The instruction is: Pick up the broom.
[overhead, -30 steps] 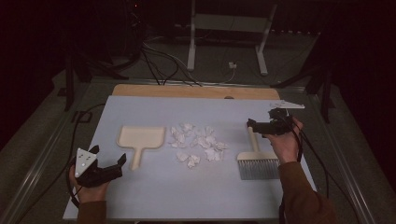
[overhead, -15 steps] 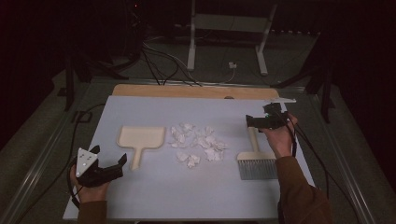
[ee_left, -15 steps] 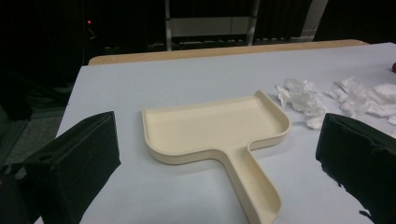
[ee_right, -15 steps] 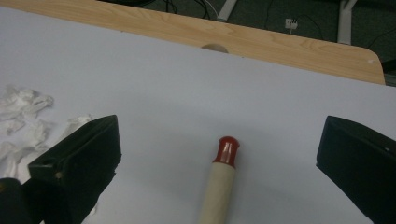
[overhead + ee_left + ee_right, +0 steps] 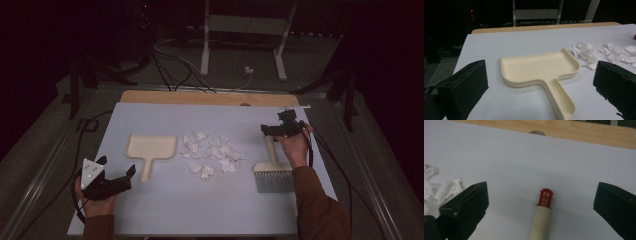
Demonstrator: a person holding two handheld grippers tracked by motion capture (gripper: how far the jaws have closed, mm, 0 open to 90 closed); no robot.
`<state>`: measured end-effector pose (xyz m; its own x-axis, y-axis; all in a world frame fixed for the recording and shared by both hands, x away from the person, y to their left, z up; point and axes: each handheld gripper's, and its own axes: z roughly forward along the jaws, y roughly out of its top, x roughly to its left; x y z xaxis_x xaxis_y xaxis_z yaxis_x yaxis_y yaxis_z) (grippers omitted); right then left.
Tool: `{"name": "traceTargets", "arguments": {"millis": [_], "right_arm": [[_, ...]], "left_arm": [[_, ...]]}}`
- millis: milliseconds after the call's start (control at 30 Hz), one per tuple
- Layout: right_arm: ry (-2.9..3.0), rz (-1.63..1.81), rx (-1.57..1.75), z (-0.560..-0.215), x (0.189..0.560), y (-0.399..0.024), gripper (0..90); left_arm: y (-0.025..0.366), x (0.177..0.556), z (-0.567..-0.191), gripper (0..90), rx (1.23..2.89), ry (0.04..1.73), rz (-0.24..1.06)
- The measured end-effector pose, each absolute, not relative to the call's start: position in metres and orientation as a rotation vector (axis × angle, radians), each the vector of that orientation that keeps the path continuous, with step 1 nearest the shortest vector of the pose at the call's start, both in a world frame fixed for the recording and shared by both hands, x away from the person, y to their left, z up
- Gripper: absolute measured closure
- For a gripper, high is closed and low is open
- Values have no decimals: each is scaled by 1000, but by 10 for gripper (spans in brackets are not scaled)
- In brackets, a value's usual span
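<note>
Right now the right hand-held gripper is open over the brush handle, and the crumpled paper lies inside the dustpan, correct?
Not quite. The crumpled paper lies on the table beside the dustpan, whose tray is empty, as the left gripper view shows. The right hand-held gripper is indeed open over the brush handle.

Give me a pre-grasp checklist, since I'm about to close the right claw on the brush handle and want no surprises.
1. Right claw open: ok, jaws stand wide apart.
2. Cream wooden brush handle with red tip centred between the jaws: ok in the right gripper view.
3. Jaws touching the handle: not ok, a gap on both sides.
4. Grey bristle head flat on the white mat: ok, apart from the crumpled white paper scraps.
5. Left claw open and facing the cream plastic dustpan: ok, not touching it.
6. Right claw's height above the handle: cannot tell.
</note>
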<state>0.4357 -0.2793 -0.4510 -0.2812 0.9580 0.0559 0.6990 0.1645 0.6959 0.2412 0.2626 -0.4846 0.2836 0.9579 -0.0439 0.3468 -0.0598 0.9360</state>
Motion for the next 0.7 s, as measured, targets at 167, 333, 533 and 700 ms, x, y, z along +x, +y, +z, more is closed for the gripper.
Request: {"name": "traceTargets", "arguments": {"millis": [167, 333, 533, 700], "right_arm": [[2065, 858, 1617, -461, 441, -280, 2], [2090, 808, 1650, -474, 446, -281, 2], [2089, 782, 1673, -480, 450, -281, 18], [2100, 722, 1725, -487, 454, -278, 278]], "left_arm": [[263, 241, -485, 4, 1595, 1232, 800], [262, 241, -485, 4, 1595, 1233, 799], [262, 241, -485, 4, 1596, 1233, 798], [263, 241, -485, 4, 1594, 1234, 799]]}}
